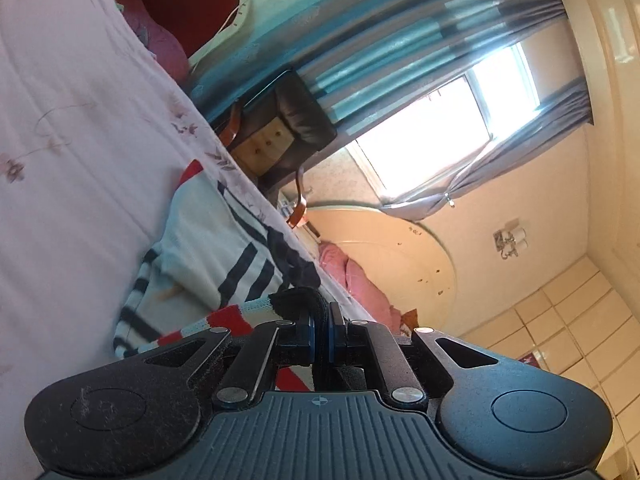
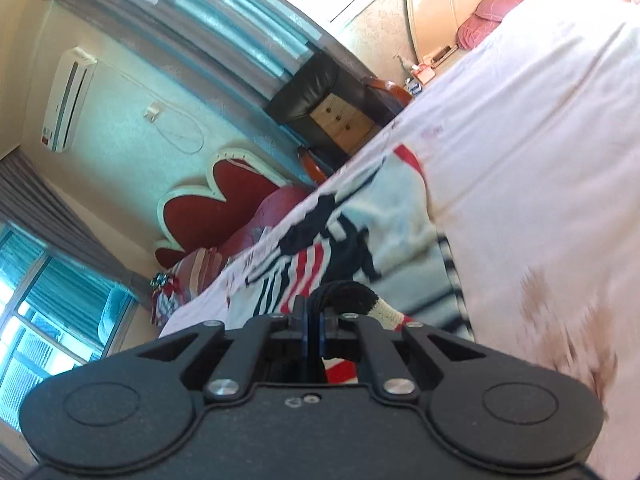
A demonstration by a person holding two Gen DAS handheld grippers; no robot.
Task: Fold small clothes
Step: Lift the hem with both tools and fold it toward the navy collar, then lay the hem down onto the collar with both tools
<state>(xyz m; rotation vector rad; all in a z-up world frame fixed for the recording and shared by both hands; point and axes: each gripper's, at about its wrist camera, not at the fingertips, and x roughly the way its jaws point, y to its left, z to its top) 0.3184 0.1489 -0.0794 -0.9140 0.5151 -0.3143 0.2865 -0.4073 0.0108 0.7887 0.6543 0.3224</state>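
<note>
Both tools (image 1: 319, 330) (image 2: 312, 318) pinch the striped sweater's (image 1: 208, 248) (image 2: 384, 216) dark edge.

Black tool (image 1: 319, 330), blue pads, silver screws

Daylight floods in from the window (image 1: 440, 120), blown out white. The bed (image 2: 540, 140) glares, motion-blurred at lower right. Both views tilt steeply; fisheye bends the edges, corners vignette dark.

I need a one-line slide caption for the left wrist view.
Left gripper shut on the dark edge of a striped knit sweater lying on a floral bedsheet.
</note>
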